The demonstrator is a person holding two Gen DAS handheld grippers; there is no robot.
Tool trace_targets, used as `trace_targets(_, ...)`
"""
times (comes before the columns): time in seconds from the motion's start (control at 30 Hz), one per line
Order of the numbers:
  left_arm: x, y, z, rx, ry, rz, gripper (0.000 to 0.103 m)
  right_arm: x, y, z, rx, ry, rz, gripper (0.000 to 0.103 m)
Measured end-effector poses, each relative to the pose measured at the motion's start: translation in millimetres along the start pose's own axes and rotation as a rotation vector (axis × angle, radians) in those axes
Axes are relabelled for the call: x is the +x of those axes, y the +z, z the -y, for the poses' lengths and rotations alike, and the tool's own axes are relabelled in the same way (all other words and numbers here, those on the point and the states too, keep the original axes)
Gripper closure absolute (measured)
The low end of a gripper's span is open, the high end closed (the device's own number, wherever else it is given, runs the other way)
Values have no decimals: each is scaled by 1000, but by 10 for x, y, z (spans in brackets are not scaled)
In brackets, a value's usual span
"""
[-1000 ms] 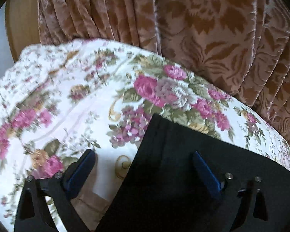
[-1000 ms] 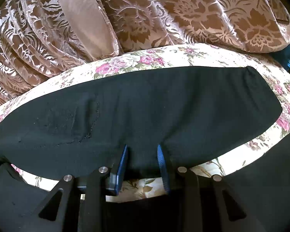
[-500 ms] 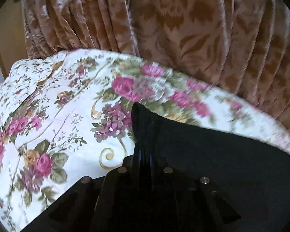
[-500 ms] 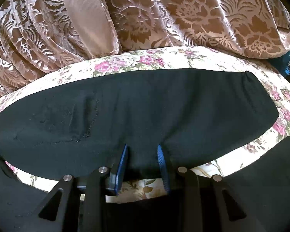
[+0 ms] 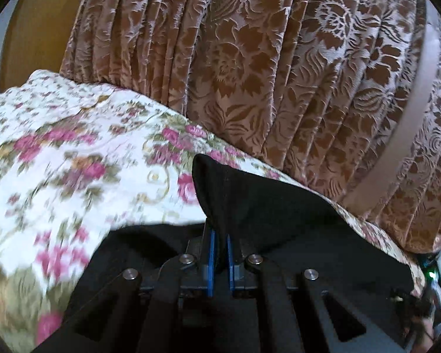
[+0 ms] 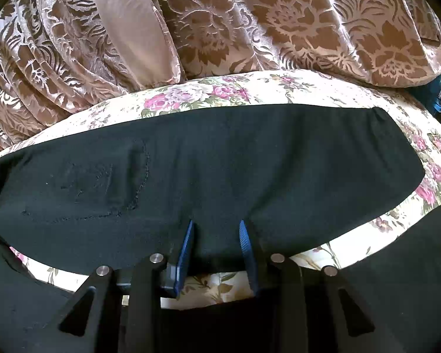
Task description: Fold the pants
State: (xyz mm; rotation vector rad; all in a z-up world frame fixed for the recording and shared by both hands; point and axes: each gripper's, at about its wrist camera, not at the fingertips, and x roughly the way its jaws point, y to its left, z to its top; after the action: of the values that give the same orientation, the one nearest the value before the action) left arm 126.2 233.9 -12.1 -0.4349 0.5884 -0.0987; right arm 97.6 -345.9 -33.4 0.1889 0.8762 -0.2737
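Black pants [image 6: 250, 158] lie across a floral bedsheet [image 6: 208, 91]. In the right wrist view my right gripper [image 6: 216, 235] has its blue pads on either side of a bunched bit of the pants' near edge, with a gap between them filled by cloth. In the left wrist view my left gripper [image 5: 219, 244] is shut on a corner of the black pants [image 5: 250, 194] and holds it raised above the sheet [image 5: 73, 153]. More black cloth lies under both grippers.
A brown and pink flowered curtain [image 5: 264, 58] hangs right behind the bed, also in the right wrist view [image 6: 250, 20]. A wooden door [image 5: 38, 23] stands at far left. A dark blue object [image 6: 438, 94] sits at far right.
My left gripper closed on the pants corner and lifted it, moving right and up. The right gripper kept its hold and barely moved.
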Motion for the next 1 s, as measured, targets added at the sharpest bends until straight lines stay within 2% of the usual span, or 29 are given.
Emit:
trace_targets(0.2,28,-323,-225,-144,-17,-45,96,-3,2,-19,-10,-13,-2,71)
trace_targets(0.3,99,-345,-293,-182,-30,-80,96,1,12,-81,-42,-52,-14,70)
trace_targets(0.47,104,-389,-410,-250,-104,-99,96,17,82,-241,-125,-139,-77,70)
trace_targets(0.57,76,-395,-399,-252,-110,-93,96,-32,189,-395,-167,-177,-131,70)
trace_targets(0.73,39,-395,-351,-221,-112,-73,96,-271,361,-797,-175,-18,-96,70)
trace_targets(0.87,41,-405,-402,-244,-134,-69,96,-311,531,-1300,-226,153,-132,70)
trace_targets(1.0,35,-423,-409,-247,-141,-64,96,-194,788,-1632,-57,347,-234,70)
